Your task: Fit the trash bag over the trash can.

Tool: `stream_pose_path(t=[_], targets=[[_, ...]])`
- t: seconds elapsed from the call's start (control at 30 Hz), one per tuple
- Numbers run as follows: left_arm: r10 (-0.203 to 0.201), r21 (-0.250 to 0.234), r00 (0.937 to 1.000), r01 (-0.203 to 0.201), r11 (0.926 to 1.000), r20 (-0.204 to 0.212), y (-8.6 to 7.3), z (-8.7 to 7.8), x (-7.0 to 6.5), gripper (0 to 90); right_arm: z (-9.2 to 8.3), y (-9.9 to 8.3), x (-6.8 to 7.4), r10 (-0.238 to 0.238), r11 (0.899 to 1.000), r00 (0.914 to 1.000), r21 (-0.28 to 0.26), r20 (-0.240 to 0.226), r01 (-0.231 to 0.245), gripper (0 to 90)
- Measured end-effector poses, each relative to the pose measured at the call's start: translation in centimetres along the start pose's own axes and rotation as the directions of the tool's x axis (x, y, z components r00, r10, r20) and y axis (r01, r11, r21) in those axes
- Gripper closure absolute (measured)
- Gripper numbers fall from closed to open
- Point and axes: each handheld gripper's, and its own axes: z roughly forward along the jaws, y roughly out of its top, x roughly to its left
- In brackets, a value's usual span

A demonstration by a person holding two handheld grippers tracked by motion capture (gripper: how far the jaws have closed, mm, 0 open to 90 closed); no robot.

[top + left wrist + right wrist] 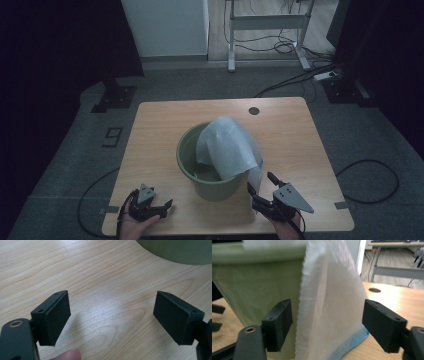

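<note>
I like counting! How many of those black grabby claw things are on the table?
2. The left black two-jaw gripper sits at the wooden table's near left edge, jaws open. The right black two-jaw gripper is near right, open beside the white plastic bag draped over the green bucket.

1. A dark digit "9" [113, 136] is marked on the grey floor [65, 165], just off the left edge of the surface [155, 120], near its far left corner. In the high view it reads upright, blocky like a stencil or tape figure.
2. Nothing else can be read: I see no lettering, label or brand on the surface, on the green bucket [186, 160], on the white bag [227, 145] draped over it, or on either pair of jaws.
</note>
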Motion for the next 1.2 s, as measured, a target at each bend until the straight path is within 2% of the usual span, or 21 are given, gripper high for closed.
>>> stream_pose_path(t=[0.03, 0.07, 0.17, 0.2, 0.27, 0.3, 0.33, 0.37, 0.4, 0.5, 0.53, 0.67, 0.73, 0.8, 0.83, 0.87, 0.9, 0.93, 1.0, 1.1, 1.2], targets=[[-0.001, -0.001, 1.0000, 0.001, 1.0000, 0.000, 0.0, 0.0, 0.0, 13.8, 0.4, -0.5, 0.0, -0.009, 1.000, 1.0000, 0.019, -0.003, 0.009, 34.8], [-0.001, -0.002, 1.0000, 0.001, 1.0000, -0.001, 0.0, -0.1, 0.0, 13.8, 0.4, -0.5, 0.0, -0.009, 1.000, 1.0000, 0.019, -0.003, 0.009, 34.8], [-0.003, -0.009, 1.0000, 0.003, 1.0000, -0.003, 0.0, -0.2, 0.0, 13.8, 0.9, -1.0, -0.3, -0.021, 0.998, 0.9997, 0.064, -0.014, 0.022, 55.7], [-0.006, -0.012, 1.0000, 0.006, 0.9999, -0.005, 0.0, -0.2, 0.0, 13.8, 0.9, -1.1, -0.5, -0.035, 0.996, 0.9994, 0.086, 0.009, 0.034, 64.8], [-0.018, -0.027, 0.9998, 0.018, 0.9995, -0.003, 0.2, -0.5, 0.0, 13.9, 0.7, -1.0, -0.9, -0.052, 0.996, 0.9982, 0.078, 0.028, 0.050, 74.4], [-0.025, -0.050, 0.9997, 0.025, 0.9984, -0.003, 0.5, -0.8, -0.2, 13.9, 0.5, -0.6, -1.7, -0.064, 0.995, 0.9963, 0.080, 0.057, 0.059, 81.1], [-0.025, -0.050, 0.9997, 0.025, 0.9984, -0.003, 0.5, -0.8, -0.2, 14.0, 0.5, -0.6, -1.7, -0.064, 0.995, 0.9963, 0.080, 0.057, 0.059, 81.1], [-0.043, -0.076, 0.9991, 0.043, 0.9962, 0.000, 0.9, -1.3, -0.3, 14.1, 0.4, 0.0, -2.8, -0.058, 0.996, 0.9943, 0.073, 0.090, 0.052, 85.8], [-0.043, -0.076, 0.9991, 0.043, 0.9962, 0.000, 0.9, -1.3, -0.3, 14.5, 0.4, 0.0, -2.8, -0.058, 0.996, 0.9943, 0.073, 0.090, 0.052, 85.8], [-0.081, -0.109, 0.9966, 0.079, 0.9909, -0.013, 1.7, -2.2, -0.5, 17.3, -0.1, 1.6, -5.2, -0.008, 1.000, 0.9879, 0.020, 0.155, 0.005, 88.2], [-0.098, -0.124, 0.9952, 0.096, 0.9876, -0.007, 2.1, -2.6, -0.5, 17.3, -0.1, 1.6, -5.2, -0.008, 1.000, 0.9879, 0.020, 0.155, 0.005, 88.2], [-0.139, -0.186, 0.9903, 0.138, 0.9728, 0.010, 3.5, -4.6, -0.5, 18.5, -0.3, 4.1, -7.0, 0.030, 0.998, 0.9809, -0.054, 0.192, -0.020, 88.8], [-0.160, -0.209, 0.9870, 0.159, 0.9649, 0.013, 4.1, -5.4, -0.4, 19.3, -0.2, 5.6, -7.6, 0.040, 0.996, 0.9797, -0.089, 0.197, -0.023, 88.9], [-0.178, -0.233, 0.9833, 0.182, 0.9554, 0.037, 4.7, -6.2, -0.3, 19.9, -0.1, 6.8, -7.9, 0.052, 0.992, 0.9806, -0.121, 0.189, -0.029, 88.9], [-0.190, -0.261, 0.9798, 0.200, 0.9445, 0.062, 5.4, -6.9, -0.2, 20.2, 0.0, 8.1, -7.9, 0.058, 0.987, 0.9812, -0.156, 0.184, -0.029, 88.9], [-0.190, -0.261, 0.9798, 0.200, 0.9445, 0.062, 5.4, -6.9, -0.2, 20.3, 0.0, 8.1, -7.9, 0.058, 0.987, 0.9812, -0.156, 0.184, -0.029, 88.9], [-0.196, -0.292, 0.9780, 0.209, 0.9334, 0.072, 6.3, -7.5, -0.1, 20.5, 0.0, 9.3, -7.7, 0.061, 0.981, 0.9829, -0.191, 0.174, -0.027, 88.9], [-0.196, -0.292, 0.9780, 0.209, 0.9334, 0.072, 6.3, -7.5, -0.1, 20.4, 0.0, 9.3, -7.7, 0.061, 0.981, 0.9829, -0.191, 0.174, -0.027, 88.9], [-0.205, -0.324, 0.9755, 0.220, 0.9200, 0.079, 7.2, -8.0, -0.2, 20.4, 0.1, 10.4, -7.4, 0.060, 0.975, 0.9855, -0.221, 0.159, -0.024, 88.9], [-0.193, -0.367, 0.9781, 0.208, 0.9068, 0.079, 8.7, -8.8, -0.6, 20.1, 0.4, 11.6, -6.4, 0.044, 0.969, 0.9909, -0.247, 0.127, -0.011, 88.8], [-0.175, -0.395, 0.9819, 0.189, 0.8992, 0.072, 9.7, -9.1, -1.3, 19.4, 0.7, 12.5, -5.2, 0.010, 0.965, 0.9957, -0.263, 0.092, 0.015, 88.8]])
